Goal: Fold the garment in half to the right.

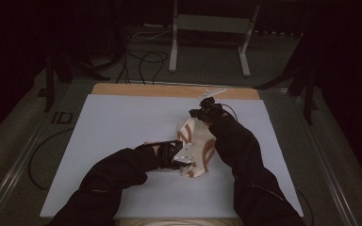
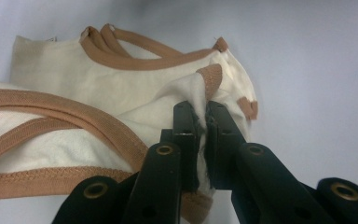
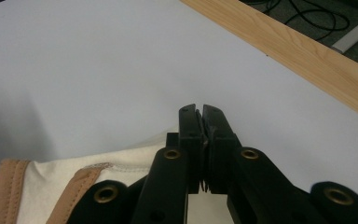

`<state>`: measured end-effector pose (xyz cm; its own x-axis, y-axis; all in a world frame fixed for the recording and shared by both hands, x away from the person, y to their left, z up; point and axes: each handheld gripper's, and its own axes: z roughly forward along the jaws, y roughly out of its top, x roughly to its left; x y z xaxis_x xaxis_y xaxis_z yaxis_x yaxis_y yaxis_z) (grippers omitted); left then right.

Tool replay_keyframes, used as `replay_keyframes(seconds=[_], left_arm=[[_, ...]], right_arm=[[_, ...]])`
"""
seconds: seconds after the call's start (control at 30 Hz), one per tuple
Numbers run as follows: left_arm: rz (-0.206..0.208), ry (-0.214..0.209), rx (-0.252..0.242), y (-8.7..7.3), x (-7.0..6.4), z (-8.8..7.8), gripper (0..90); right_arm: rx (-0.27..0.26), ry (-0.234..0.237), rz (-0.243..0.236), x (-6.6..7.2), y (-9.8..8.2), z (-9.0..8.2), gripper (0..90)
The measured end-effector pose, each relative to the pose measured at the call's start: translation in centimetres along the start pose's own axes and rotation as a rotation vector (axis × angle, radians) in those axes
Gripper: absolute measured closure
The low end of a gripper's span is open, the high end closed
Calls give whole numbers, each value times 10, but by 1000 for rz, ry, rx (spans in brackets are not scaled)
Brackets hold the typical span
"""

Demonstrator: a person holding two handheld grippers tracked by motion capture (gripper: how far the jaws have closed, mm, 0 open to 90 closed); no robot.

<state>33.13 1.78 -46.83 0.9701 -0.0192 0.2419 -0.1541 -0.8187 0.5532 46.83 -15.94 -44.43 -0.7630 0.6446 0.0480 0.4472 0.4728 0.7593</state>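
Surface [image 1: 122,127] first: a pale sheet over a wooden board whose far edge [image 1: 169,90] shows bare, and on it, right of centre, a cream garment with tan binding [image 1: 199,148], bunched and narrow. Its long axis runs from the near side, by the person's left hand, diagonally away to the far right. That line is what the coming move turns on, since each end is held by one hand.

Left claw [image 1: 183,159] sits at the near end of the cloth, and in the left gripper view it [image 2: 200,116] is pressed together on a pinch of cream fabric just beside a tan-bound corner; the rest of the garment [image 2: 98,98] lies ahead and to the left of it, loops of binding piled on the sheet.

Right claw [image 1: 202,113] is at the far end, close to the wooden edge. In the right gripper view its jaws [image 3: 200,122] stand together with only a thin sliver between the pads; cream cloth [image 3: 121,161] runs up under them, so I judge a thin edge of the garment is clamped there, though the pinch itself is hidden.

Both ends being held, the cloth lies between the two claws, so drawing them apart along that diagonal would likely stretch it flat. Neither hand is nearer; each already has its own end.
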Motion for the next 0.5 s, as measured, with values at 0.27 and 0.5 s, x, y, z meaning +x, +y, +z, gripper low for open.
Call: replay_keyframes(seconds=[0.27, 0.5], left_arm=[[-10, -6, 3, 7, 0, 13, 847], [-8, -16, 10, 10, 2, 19, 847]], right_arm=[[2, -1, 13, -6, -8, -1, 883], [4, -1, 20, -11, -14, -4, 883]])
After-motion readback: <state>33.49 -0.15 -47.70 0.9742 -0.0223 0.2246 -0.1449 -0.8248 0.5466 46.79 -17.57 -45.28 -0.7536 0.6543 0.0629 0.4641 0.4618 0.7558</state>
